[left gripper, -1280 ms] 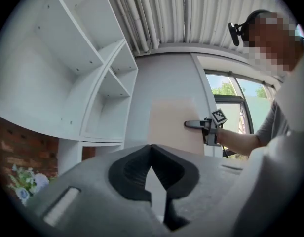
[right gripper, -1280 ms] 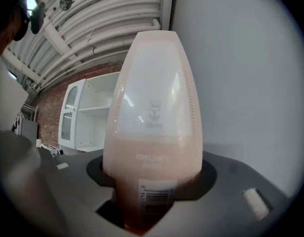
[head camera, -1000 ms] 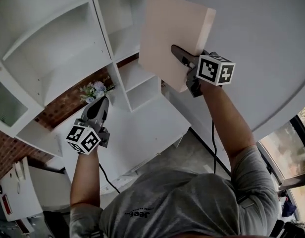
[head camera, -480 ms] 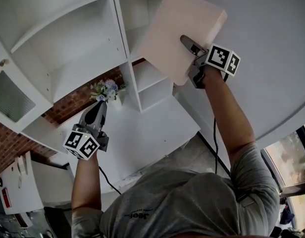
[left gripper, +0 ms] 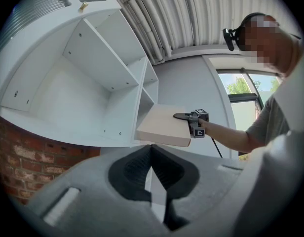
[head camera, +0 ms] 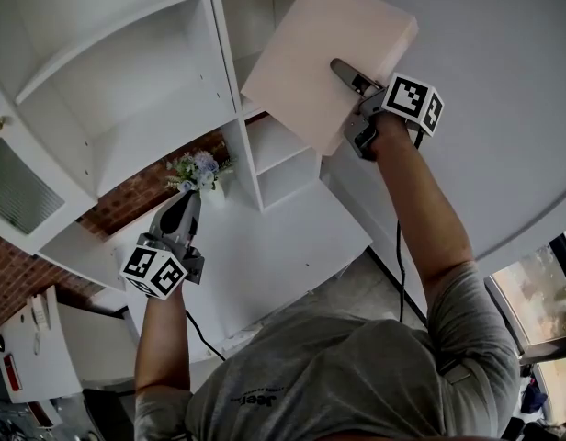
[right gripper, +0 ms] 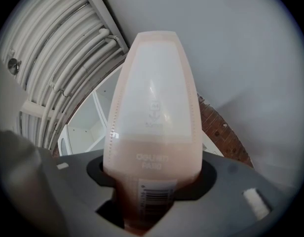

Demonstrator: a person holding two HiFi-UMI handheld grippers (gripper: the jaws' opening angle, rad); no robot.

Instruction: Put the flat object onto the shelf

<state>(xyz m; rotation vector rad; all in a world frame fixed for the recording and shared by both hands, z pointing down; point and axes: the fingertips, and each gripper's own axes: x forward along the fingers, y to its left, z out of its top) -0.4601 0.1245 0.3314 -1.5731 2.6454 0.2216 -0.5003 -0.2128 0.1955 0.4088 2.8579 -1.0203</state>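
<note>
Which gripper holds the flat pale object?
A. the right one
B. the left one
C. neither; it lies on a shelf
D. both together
A: the right gripper has its jaws clamped on the flat pale object, while the left gripper is apart from it and empty.

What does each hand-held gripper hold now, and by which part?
The right hand-held gripper clamps the flat pink box at the middle of its near edge. The left hand-held gripper holds nothing; its jaws are together.
</note>
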